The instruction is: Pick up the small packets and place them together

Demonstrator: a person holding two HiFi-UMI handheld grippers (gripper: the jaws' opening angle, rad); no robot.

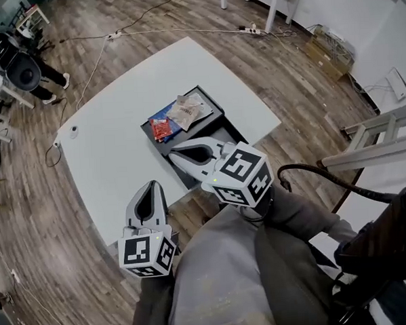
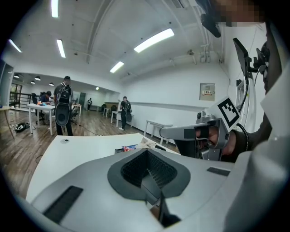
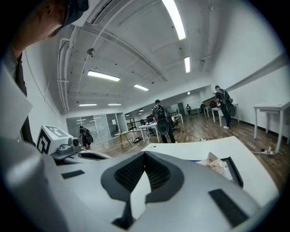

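Several small packets lie on a black tray [image 1: 212, 99] on the white table [image 1: 114, 149]: a beige packet [image 1: 185, 112], a red packet [image 1: 161, 129] and a blue packet [image 1: 161, 114] partly under them. My right gripper [image 1: 173, 152] is shut and holds nothing; it hovers over the tray's near end, short of the packets. My left gripper [image 1: 152, 185] hangs lower left at the table's near edge, also shut and holding nothing. The beige packet [image 3: 216, 164] and tray show past the right gripper [image 3: 144, 155]. The left gripper [image 2: 146, 150] points at the packets [image 2: 136, 147] from farther back.
A small round object [image 1: 73, 131] lies at the table's left corner. Cables and a power strip [image 1: 252, 30] run over the wooden floor behind. People [image 2: 63, 106] stand at desks farther off. A thick black cable [image 1: 326, 179] and a white frame [image 1: 385, 142] are to my right.
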